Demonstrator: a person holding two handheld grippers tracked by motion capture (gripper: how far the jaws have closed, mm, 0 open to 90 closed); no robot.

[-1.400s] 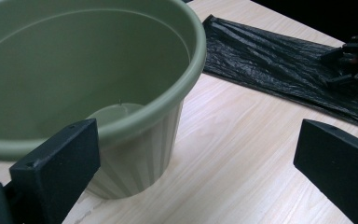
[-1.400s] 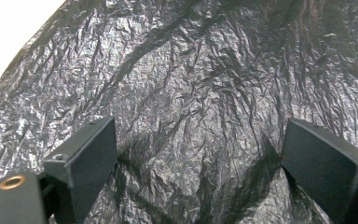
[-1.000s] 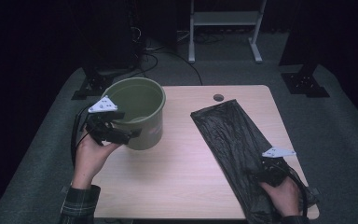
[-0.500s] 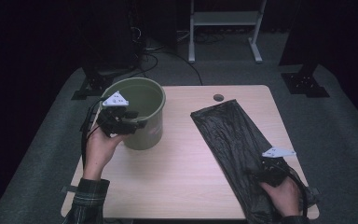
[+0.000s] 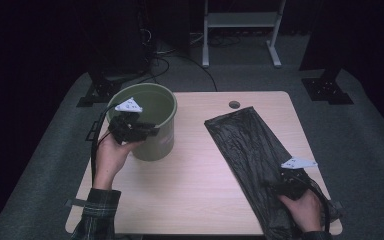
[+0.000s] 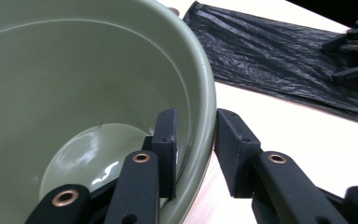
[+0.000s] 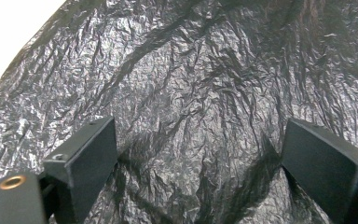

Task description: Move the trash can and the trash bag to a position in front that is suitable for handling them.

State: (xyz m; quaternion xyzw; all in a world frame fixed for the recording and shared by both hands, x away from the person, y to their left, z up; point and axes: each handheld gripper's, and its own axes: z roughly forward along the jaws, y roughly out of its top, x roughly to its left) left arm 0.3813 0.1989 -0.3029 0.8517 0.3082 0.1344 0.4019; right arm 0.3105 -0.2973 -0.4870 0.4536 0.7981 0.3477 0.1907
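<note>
So, high view: round olive-green plastic bucket stands on the pale wood desk; crinkled black plastic bag lies flat, not yet fitted.

Left gripper view: left gripper has just been closing, jaws straddling the smooth rim.

Right gripper view: right gripper spread wide over the bag.

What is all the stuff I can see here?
bucket: one, green, left part of the table, nothing inside
bag: one, black, flat on the right part of the table
table: one, light wood, middle
hole: one, round, far edge of the table
frame: one, white, on the floor behind
left claw: one, black, jaws have just been closing astride the bucket's rim, one jaw inside and one outside
right claw: one, black, jaws wide open over the bag
hands: two, left at the bucket, right on the bag
</note>
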